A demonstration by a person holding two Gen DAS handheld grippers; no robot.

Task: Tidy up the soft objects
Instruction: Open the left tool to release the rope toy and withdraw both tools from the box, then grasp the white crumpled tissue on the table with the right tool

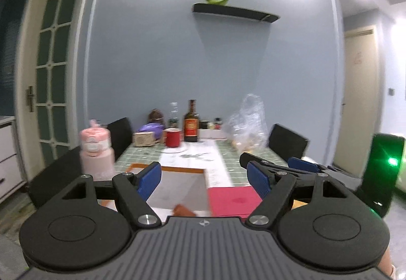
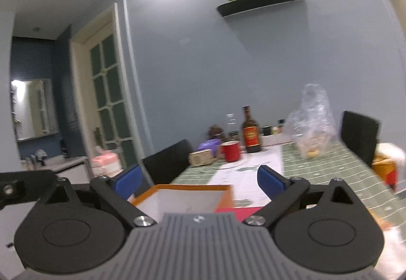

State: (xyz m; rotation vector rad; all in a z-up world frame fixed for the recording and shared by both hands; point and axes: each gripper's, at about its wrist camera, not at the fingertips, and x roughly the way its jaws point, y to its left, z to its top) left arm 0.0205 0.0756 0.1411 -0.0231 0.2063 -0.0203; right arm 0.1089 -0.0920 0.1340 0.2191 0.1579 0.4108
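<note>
Though blurred, the brown bottle (image 1: pixel 191 121) shows a red label – lettering unreadable.

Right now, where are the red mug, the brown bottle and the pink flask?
red mug (image 2: pixel 231 152), right wrist view, its front wall
brown bottle (image 1: pixel 191 127), left wrist view, its label
pink flask (image 1: pixel 96 153), left wrist view, its body

I am operating in a home dining room: counter (image 1: pixel 228 150) under checked green cloth, dark chairs (image 2: pixel 167 165), brown bottle (image 1: pixel 191 125), red mug (image 2: pixel 231 151), panelled glass door (image 1: pixel 53 82).
</note>
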